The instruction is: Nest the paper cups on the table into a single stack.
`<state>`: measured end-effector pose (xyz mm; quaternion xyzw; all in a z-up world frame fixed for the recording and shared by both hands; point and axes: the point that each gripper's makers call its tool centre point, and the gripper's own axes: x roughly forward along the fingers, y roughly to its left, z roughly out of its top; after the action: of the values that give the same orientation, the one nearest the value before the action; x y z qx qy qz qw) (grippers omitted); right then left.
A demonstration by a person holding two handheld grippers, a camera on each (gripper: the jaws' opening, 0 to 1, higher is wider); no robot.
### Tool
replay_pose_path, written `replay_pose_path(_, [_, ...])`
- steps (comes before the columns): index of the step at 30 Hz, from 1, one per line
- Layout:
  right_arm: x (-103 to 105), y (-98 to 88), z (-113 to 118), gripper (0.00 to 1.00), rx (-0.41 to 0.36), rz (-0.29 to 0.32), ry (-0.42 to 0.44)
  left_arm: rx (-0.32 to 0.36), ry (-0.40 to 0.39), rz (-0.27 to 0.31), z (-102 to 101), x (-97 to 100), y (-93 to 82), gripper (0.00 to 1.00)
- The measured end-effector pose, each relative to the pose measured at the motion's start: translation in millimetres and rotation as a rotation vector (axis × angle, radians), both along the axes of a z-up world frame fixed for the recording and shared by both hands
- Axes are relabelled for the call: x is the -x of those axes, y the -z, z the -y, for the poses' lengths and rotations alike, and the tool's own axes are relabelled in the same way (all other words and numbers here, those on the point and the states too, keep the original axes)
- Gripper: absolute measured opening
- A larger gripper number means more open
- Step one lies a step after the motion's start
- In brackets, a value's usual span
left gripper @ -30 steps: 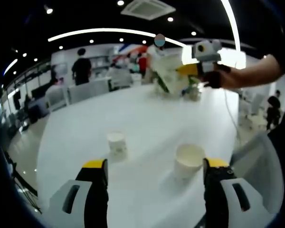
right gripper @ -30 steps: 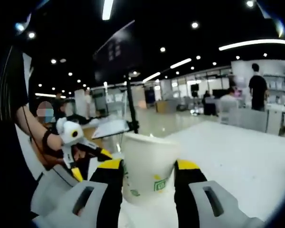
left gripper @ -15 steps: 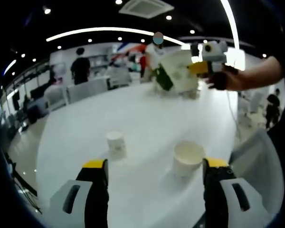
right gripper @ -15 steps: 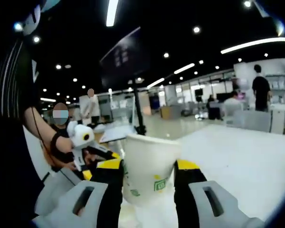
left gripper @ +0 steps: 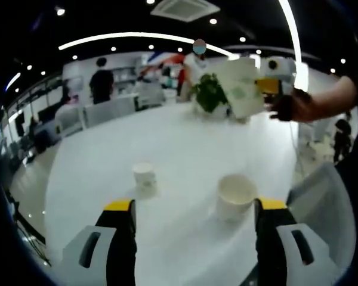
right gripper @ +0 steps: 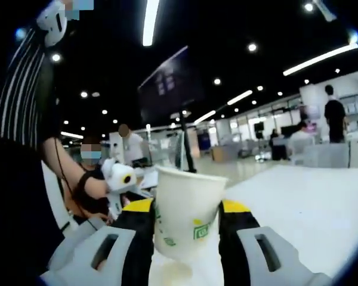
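Cup [right gripper: 185, 214] sits clamped in your right gripper [right gripper: 185, 229]; left gripper [left gripper: 194, 232] gapes wide behind the open cup [left gripper: 235, 195]. Nest yours into that one.

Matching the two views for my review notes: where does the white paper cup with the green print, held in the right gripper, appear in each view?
Left gripper view: the white paper cup with the green print is upper right, held aloft by the right gripper.
Right gripper view: bottom centre, upright, clamped between the yellow-tipped jaws.
Shared landmark: the white table.
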<state>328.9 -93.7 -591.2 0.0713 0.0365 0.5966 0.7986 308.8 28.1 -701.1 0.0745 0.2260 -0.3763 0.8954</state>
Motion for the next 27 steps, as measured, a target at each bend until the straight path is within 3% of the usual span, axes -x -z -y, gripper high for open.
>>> replay_pose_path(10, [10.4,8.2,2.0,0.39,-0.054,-0.036,-0.007,-0.001,0.000,-0.010,-1.0,1.1,0.9,0.80])
replay_pose_path(27, [22.4,28.1,9.0,0.39,-0.056,-0.066,0.004,-0.007,0.005,-0.008,-1.8,1.9,1.4,0.80])
